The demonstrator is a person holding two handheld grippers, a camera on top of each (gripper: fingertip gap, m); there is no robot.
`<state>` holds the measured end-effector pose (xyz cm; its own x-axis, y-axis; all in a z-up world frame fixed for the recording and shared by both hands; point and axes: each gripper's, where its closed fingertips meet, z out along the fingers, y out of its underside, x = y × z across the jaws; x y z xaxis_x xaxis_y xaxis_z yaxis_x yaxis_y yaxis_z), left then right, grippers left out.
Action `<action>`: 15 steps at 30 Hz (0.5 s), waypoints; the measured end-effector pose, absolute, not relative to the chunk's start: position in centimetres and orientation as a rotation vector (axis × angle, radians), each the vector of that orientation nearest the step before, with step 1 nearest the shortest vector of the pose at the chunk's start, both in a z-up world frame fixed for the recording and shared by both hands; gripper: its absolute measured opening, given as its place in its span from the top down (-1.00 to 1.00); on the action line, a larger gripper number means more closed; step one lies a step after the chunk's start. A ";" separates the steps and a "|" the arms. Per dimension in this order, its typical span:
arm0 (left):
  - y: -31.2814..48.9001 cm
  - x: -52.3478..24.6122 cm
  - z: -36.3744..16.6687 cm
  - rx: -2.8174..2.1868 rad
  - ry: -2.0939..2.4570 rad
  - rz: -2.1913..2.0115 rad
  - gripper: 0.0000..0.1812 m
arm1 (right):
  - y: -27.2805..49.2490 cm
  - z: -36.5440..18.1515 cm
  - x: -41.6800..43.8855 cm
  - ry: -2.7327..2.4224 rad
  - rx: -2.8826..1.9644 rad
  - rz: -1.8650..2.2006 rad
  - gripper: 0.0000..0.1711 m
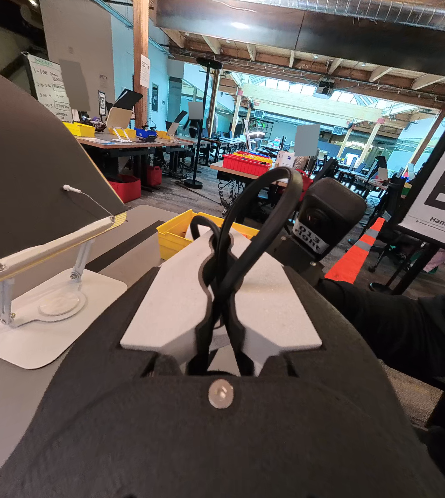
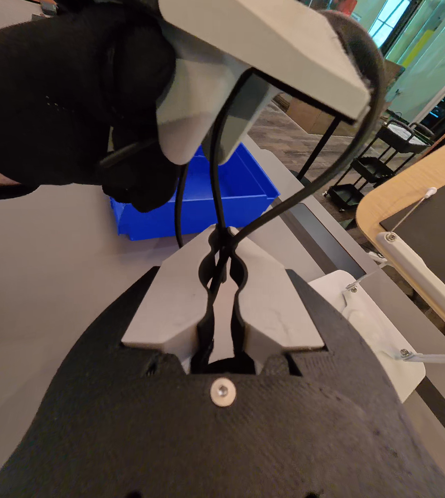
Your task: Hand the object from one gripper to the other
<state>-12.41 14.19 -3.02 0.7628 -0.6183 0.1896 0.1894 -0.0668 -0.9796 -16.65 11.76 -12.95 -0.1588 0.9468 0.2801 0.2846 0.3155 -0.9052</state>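
A black cable (image 1: 283,194) is looped and held by both grippers at once. In the left wrist view my left gripper (image 1: 221,237) is shut on the cable, whose strands cross between its white fingers and arch up in a loop. The right gripper's black camera housing (image 1: 331,213) sits close behind the loop. In the right wrist view my right gripper (image 2: 222,231) is shut on the cable (image 2: 296,194) at its fingertips. The left gripper's white fingers (image 2: 269,40) hang just above, held by a black-gloved hand (image 2: 67,94), with cable strands running down from them.
A blue bin (image 2: 229,204) sits on the grey table (image 2: 41,269) below the grippers. A yellow bin (image 1: 174,237) is at the table's far side. A tilted board on a white stand (image 1: 49,304) is to one side. An orange cone (image 1: 356,253) and a sign board (image 1: 444,188) stand beyond. The grippers' ends are close to 11 centimetres from one another.
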 end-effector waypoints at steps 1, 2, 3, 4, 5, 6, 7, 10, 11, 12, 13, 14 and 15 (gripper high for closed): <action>14.2 -12.6 -3.1 -1.499 0.363 -0.689 1.00 | 12.1 -13.0 -16.5 -1.650 -1.140 0.888 1.00; 14.3 -12.7 -3.1 -1.498 0.364 -0.694 1.00 | 12.5 -12.9 -16.4 -1.642 -1.148 0.881 1.00; 14.3 -12.7 -3.2 -1.498 0.368 -0.698 1.00 | 13.0 -12.8 -16.2 -1.635 -1.157 0.871 1.00; 14.3 -12.7 -3.3 -1.498 0.372 -0.700 1.00 | 13.4 -12.7 -15.9 -1.630 -1.164 0.861 1.00; 14.3 -12.7 -3.4 -1.499 0.375 -0.702 1.00 | 14.0 -12.6 -15.7 -1.620 -1.170 0.850 1.00; 14.4 -12.7 -3.5 -1.502 0.380 -0.706 1.00 | 14.5 -12.4 -15.5 -1.606 -1.178 0.841 0.99; 14.5 -12.7 -3.7 -1.507 0.382 -0.711 0.99 | 15.1 -12.2 -15.2 -1.598 -1.186 0.834 1.00; 14.7 -12.4 -4.4 -1.533 0.397 -0.731 0.89 | 16.9 -11.5 -14.1 -1.561 -1.206 0.791 1.00; 14.8 -12.4 -4.6 -1.537 0.400 -0.736 0.84 | 17.4 -11.2 -13.7 -1.550 -1.211 0.780 1.00; 14.8 -12.3 -4.7 -1.538 0.400 -0.739 0.78 | 18.0 -10.9 -13.3 -1.537 -1.214 0.760 1.00; 14.9 -12.3 -4.8 -1.543 0.400 -0.740 0.71 | 18.7 -10.6 -12.8 -1.529 -1.217 0.728 1.00; 15.1 -12.4 -4.9 -1.549 0.396 -0.734 0.61 | 19.2 -10.5 -12.4 -1.531 -1.216 0.690 1.00; 15.1 -12.5 -4.8 -1.551 0.393 -0.719 0.53 | 19.8 -10.3 -11.9 -1.531 -1.217 0.650 1.00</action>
